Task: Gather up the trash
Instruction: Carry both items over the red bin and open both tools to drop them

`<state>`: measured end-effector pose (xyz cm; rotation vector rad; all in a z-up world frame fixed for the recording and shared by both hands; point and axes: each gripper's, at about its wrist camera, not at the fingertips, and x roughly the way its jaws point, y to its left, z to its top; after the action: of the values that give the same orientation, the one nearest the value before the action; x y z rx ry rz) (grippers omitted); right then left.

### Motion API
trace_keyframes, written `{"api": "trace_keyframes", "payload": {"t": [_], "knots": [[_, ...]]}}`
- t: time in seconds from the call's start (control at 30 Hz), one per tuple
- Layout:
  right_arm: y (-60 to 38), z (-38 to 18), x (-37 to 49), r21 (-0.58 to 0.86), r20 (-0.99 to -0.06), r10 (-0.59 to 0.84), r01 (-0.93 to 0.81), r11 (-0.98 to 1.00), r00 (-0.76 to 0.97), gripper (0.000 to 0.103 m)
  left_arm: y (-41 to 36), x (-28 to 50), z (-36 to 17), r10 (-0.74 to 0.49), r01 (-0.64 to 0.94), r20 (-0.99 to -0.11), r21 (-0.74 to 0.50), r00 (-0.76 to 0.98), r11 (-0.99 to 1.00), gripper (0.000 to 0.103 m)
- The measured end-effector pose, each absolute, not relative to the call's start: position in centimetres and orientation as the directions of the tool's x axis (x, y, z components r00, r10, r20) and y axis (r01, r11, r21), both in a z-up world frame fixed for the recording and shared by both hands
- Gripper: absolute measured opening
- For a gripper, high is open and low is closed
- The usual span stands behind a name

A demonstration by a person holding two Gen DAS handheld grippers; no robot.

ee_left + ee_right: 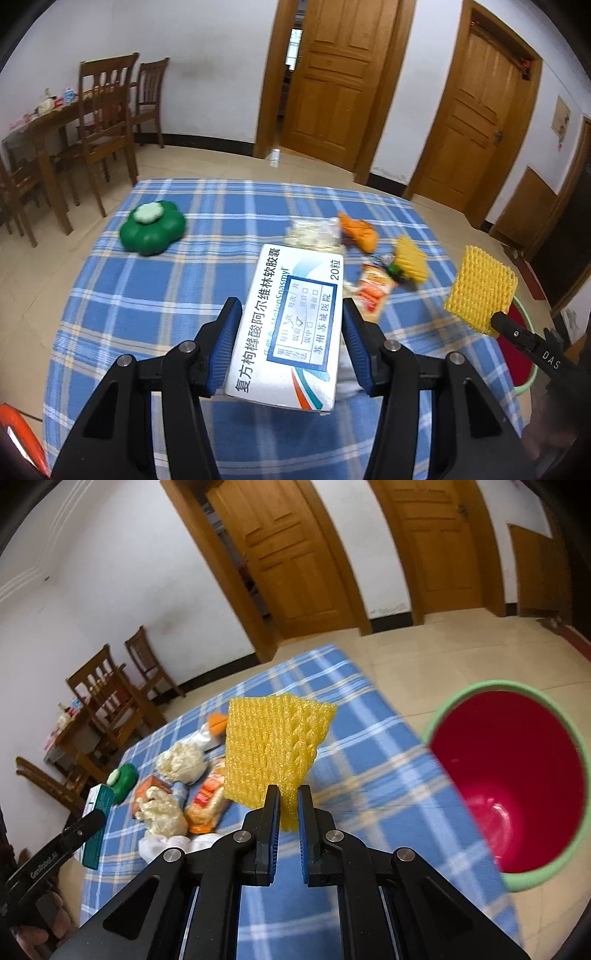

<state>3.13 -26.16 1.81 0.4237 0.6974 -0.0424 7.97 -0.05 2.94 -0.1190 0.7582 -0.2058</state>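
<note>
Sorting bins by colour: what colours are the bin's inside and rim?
The bin is red inside with a light green rim, clearest in the right wrist view.

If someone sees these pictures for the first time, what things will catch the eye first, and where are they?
First the yellow foam net, pinched in the jaws of the right gripper above the blue checked tablecloth. Next the red bin with a green rim, standing open beside the table's right edge. In the left wrist view, the white medicine box fills the middle, held by the left gripper.

Blue plaid tablecloth [147, 314], yellow foam net [273, 746], red bin [509, 775]
</note>
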Motion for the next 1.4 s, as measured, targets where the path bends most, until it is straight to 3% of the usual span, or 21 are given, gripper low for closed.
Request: {"api": "trace_keyframes", "payload": {"t": [0.67,0.97,1.13,1.4], "knots": [[-37.5,0.1,-3.3,0.355,-0.663,-0.133,0.466,0.811,0.737,0.010,-13.9,7.7,3.4,-0.376,0.412,-0.703,-0.129,0.603,0.902,0.055],[-40.8,-1.7,-4.4,0.360,-0.696,-0.176,0.551,0.753,0.696,0.013,-20.4,7.9,2.4,-0.426,0.528,-0.722,-0.098,0.546,0.843,0.055],[-42.1,-2.4,-4.9,0.376,-0.704,-0.181,0.577,0.725,0.687,0.021,-23.6,8.6,1.7,-0.450,0.581,-0.741,-0.099,0.499,0.808,0.055],[-43.2,-2.3,-5.9,0.378,-0.692,-0.215,0.599,0.706,0.689,0.022,-28.5,8.8,-0.4,-0.455,0.662,-0.774,-0.062,0.440,0.747,0.055]]}}
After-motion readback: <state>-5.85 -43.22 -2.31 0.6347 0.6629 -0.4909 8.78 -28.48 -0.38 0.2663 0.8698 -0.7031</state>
